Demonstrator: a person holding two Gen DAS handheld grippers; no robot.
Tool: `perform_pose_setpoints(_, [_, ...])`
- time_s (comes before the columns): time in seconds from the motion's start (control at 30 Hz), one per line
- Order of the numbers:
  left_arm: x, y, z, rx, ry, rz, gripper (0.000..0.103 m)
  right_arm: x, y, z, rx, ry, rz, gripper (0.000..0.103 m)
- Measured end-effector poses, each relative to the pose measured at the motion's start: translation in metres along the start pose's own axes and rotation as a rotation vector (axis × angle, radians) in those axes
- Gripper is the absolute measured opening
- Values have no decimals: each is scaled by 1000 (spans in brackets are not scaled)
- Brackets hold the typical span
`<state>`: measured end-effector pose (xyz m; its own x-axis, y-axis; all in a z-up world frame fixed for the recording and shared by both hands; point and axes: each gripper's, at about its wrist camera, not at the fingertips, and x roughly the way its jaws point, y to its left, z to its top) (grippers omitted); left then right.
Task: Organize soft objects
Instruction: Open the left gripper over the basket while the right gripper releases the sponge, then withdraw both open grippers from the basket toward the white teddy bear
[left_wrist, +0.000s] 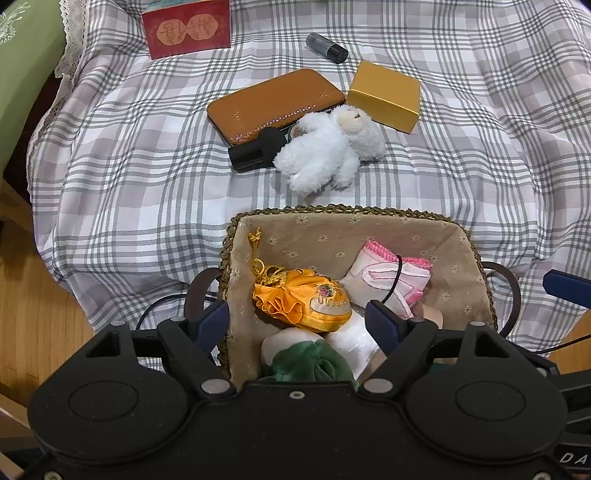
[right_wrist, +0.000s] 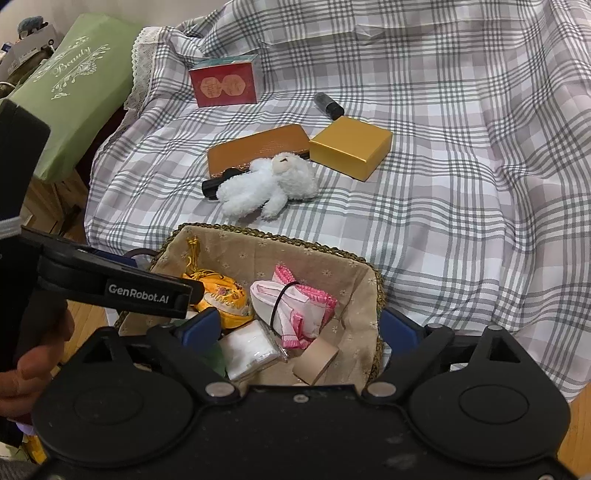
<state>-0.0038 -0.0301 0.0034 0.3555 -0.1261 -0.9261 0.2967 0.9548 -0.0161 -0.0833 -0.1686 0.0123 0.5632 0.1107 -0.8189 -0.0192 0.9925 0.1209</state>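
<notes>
Both the left gripper (left_wrist: 299, 321) and right gripper (right_wrist: 299, 326) hang spread and empty over the fabric-lined woven basket (left_wrist: 332, 229). Reaching the fluffy white plush bear (left_wrist: 325, 151) at twelve o'clock, a finger could snag the black cylindrical tube (left_wrist: 255, 149) touching it.

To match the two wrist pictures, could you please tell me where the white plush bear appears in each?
Left wrist: white plush bear, centre, above the basket.
Right wrist: bear, left of centre, above the basket.
Shared landmark: gold box, beside its head.
</notes>
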Motion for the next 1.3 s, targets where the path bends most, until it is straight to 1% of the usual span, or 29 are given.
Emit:
perform_pose_setpoints(0.37, [1, 0, 1, 0, 1, 1, 78, 6, -2, 4, 32, 0, -17, 97])
perform_pose_setpoints(0.73, [2, 1, 5, -6, -5, -4, 78, 13, -2, 8, 47, 15, -15, 97])
perform_pose_setpoints(1.3, [10, 0, 26, -4, -22, -3, 79, 27, -17, 23, 81, 10, -30, 97])
